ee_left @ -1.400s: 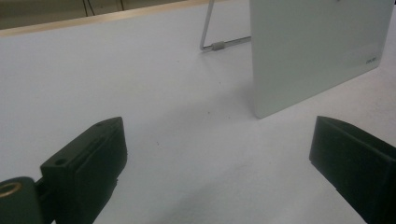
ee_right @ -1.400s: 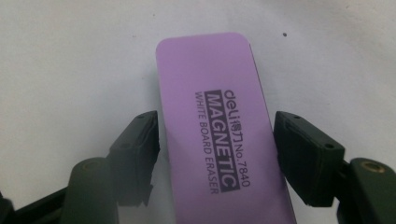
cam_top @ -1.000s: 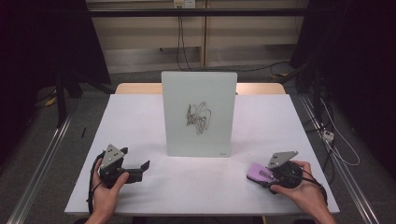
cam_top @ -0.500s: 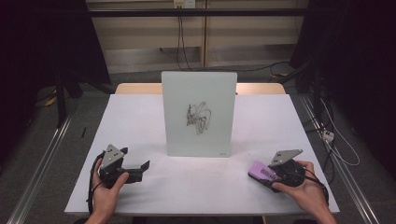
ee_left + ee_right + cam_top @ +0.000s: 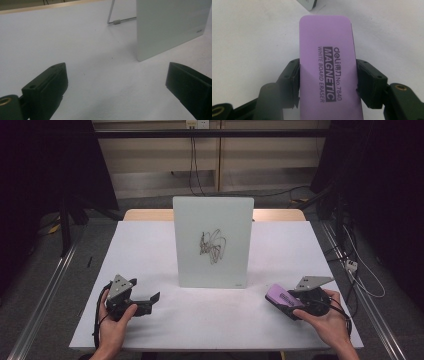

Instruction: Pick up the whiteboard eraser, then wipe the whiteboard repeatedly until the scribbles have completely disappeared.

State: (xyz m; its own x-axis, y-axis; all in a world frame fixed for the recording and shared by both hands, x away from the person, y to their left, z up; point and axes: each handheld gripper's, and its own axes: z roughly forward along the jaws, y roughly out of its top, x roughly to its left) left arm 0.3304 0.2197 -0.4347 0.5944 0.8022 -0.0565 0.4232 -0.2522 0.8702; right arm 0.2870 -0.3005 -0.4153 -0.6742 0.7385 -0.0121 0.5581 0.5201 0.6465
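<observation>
I am gripping the purple whiteboard eraser (image 5: 327,67) between my right gripper's (image 5: 300,301) jaws, near the counter's (image 5: 220,320) front right, while my left gripper (image 5: 142,303) is resting wide open, empty, before the scribbled whiteboard (image 5: 213,241).

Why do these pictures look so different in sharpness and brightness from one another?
High view: dark room edges, bright white table, scribbled whiteboard soft. Left gripper view: left hand-held gripper close and slightly blurred, faint shadow beside the board. Right gripper view: purple eraser has readable print, table behind washed out.
</observation>
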